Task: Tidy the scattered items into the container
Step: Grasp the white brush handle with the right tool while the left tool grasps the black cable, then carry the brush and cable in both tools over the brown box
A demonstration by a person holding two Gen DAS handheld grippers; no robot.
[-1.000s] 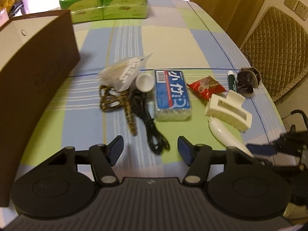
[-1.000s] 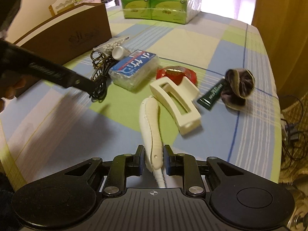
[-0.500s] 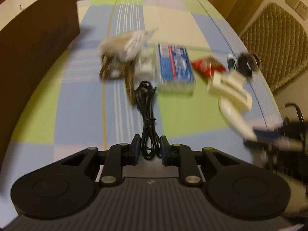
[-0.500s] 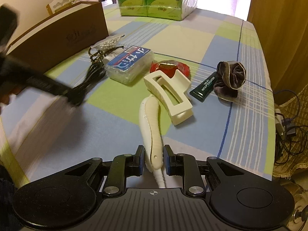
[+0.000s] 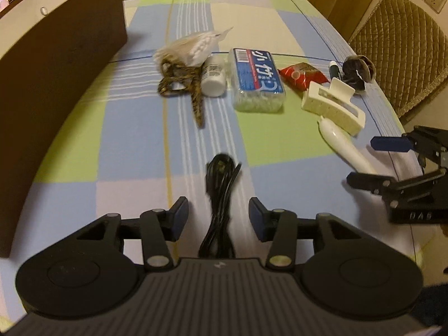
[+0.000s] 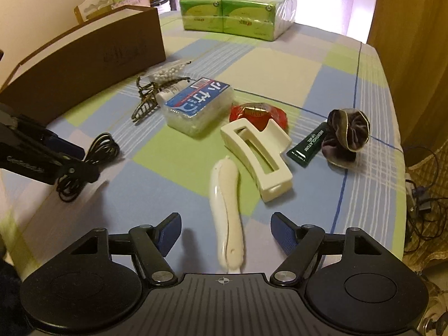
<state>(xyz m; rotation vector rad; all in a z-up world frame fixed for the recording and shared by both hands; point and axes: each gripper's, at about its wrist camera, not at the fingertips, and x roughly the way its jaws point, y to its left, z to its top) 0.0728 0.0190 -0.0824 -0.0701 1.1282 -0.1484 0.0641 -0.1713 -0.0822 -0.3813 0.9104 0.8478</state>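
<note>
Lying on a counter (image 6: 280, 64) covered by a checked blue, green and cream cloth, the scattered items form a loose band across the middle. The left claw (image 5: 218, 218) stands with its fingers apart, a coiled black cable (image 5: 219, 196) lying between them untouched by either pad. The right claw (image 6: 225, 231) is likewise spread wide, straddling the near end of a white elongated handle (image 6: 226, 215) without gripping it. Just beyond that handle sits a cream hair clip (image 6: 257, 156), touching a red wrapped snack (image 6: 259, 112) behind it. Left of these lie a blue-labelled box of cotton swabs (image 6: 197, 103), a small white bottle (image 5: 213, 75), a brown patterned hair clip (image 5: 184, 84) and a clear bag of white swabs (image 5: 190, 46). At the right, near the counter's edge, a dark green tube (image 6: 308, 147) touches a dark velvet scrunchie (image 6: 345, 133). The container, a brown cardboard box (image 6: 92, 58), stands along the left edge, well apart from the handle. A green multipack of tissues (image 6: 238, 14) occupies the far end. Open cloth lies between the box and the item band, and across the far half of the counter.
</note>
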